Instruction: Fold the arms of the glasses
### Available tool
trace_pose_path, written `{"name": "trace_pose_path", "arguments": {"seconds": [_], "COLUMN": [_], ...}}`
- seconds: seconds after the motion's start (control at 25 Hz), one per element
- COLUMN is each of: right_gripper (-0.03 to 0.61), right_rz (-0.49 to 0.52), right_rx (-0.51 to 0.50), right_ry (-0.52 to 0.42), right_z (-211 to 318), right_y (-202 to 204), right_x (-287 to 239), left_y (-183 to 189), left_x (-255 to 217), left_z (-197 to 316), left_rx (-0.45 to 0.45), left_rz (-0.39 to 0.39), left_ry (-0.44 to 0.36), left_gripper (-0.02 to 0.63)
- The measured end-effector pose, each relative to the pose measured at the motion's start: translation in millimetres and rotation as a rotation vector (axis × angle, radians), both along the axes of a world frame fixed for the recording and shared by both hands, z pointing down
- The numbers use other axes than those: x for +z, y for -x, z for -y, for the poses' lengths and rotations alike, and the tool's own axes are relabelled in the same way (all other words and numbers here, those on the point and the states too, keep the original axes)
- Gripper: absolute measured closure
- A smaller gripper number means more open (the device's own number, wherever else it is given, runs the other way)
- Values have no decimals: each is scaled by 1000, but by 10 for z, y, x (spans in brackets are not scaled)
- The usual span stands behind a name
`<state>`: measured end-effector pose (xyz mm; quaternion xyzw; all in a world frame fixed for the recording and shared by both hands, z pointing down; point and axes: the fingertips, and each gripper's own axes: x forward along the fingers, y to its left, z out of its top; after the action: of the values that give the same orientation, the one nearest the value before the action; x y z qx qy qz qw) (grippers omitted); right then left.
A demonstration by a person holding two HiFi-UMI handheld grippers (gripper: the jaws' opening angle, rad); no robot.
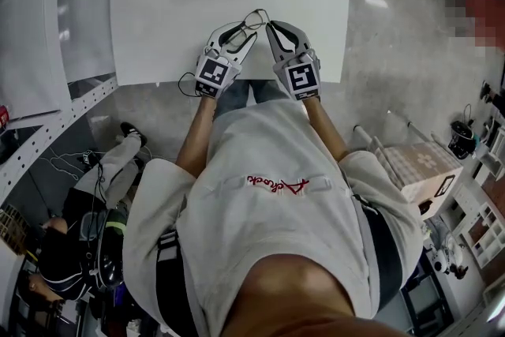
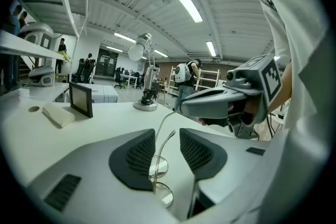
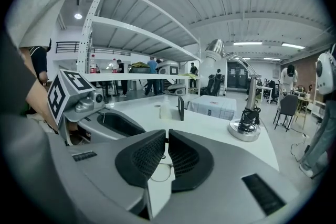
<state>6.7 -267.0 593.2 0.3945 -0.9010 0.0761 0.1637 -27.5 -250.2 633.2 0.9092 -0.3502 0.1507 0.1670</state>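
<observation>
Now the glasses (image 2: 157,165) are seen low over the white bench (image 1: 173,12), near its front edge, between both grippers. The left gripper (image 2: 168,136) is held with jaws apart around the frame. The right gripper (image 3: 167,136) is pinched almost together on the tip of one raised arm.

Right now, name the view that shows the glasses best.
The left gripper view: both lenses and an arm of the glasses show between its open jaws. The head view gives a small outline; the right gripper view shows only part of one rim below its jaws.
</observation>
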Motion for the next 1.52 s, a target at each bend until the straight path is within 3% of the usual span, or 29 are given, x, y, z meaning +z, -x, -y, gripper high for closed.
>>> {"name": "trace_pose_path", "arguments": {"seconds": [0.16,0.2,0.56,1.12,1.52], "right_gripper": [543,543,543,543,543], "right_rz": [-5,-5,-10,-15,-78], "right_rx": [-8,-9,-9,-3,-62], "right_ry": [-2,-3,-1,0,-40], "right_z": [9,13,35,68,-2], "right_y": [22,34,37,70,182], "right_x": [7,8,4,-14,12], "left_y": [95,104,33,-74,-62], "left_x": [41,77,242,834,865], "left_z": [-14,-17,80,211,220], "left_rx": [-30,-27,-21,55,50], "left_rz": [18,20,46,204,187], "left_ry": [-20,-9,37,119,115], "left_gripper": [533,582,591,592,592]}}
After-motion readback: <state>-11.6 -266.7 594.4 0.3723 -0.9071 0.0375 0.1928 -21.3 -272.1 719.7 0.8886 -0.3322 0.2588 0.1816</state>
